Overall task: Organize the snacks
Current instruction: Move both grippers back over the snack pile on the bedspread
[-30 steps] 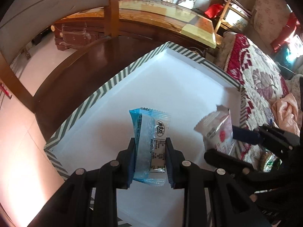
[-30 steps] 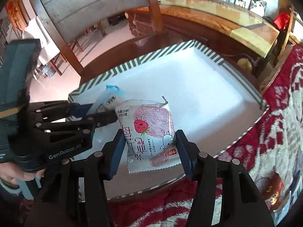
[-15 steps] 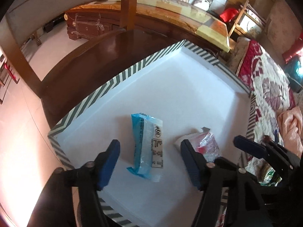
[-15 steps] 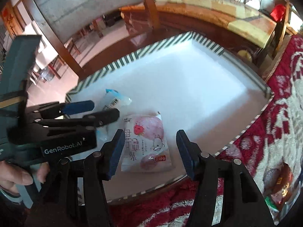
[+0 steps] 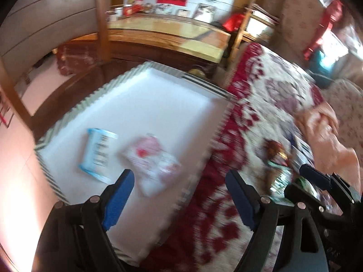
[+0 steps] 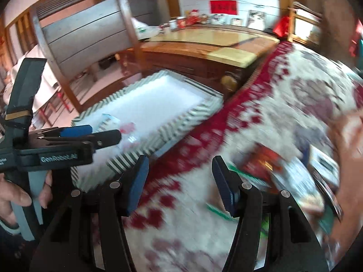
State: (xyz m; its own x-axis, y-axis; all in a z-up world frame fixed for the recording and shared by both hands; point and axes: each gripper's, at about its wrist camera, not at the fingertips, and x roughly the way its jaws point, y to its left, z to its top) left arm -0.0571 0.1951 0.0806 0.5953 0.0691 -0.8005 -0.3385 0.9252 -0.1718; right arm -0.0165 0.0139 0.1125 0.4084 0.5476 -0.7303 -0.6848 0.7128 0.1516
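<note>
- My left gripper [image 5: 179, 195] has its jaws spread wide with nothing between them. It hangs over the near edge of the white tray [image 5: 158, 104] where the tray meets the red-and-white patterned blanket [image 5: 261, 95].
- My right gripper [image 6: 179, 179] is also wide apart and empty, sitting over the blanket [image 6: 283, 86] with the tray [image 6: 158, 93] off around 10 o'clock in that view.
- In the left wrist view, two snacks lie flat in the tray: the blue snack packet [image 5: 98, 155] at about 9 o'clock from my fingertips, and the pink snack packet [image 5: 153, 161] just beside it, a bit closer to the middle. They look close together, but it's too blurry to tell if they touch.
- The tray has a green-and-white striped rim and sits on a dark wooden chair seat [image 5: 74, 86].
- More loose snack packets [image 6: 283, 170] lie in a pile on the blanket at about 3 o'clock in the right wrist view. It's pretty smeared there, so I can only make out a red one and some green bits.
- In the right view, the left gripper [image 6: 90, 133] shows at 9 o'clock with my hand [image 6: 20, 195] on its handle.
</note>
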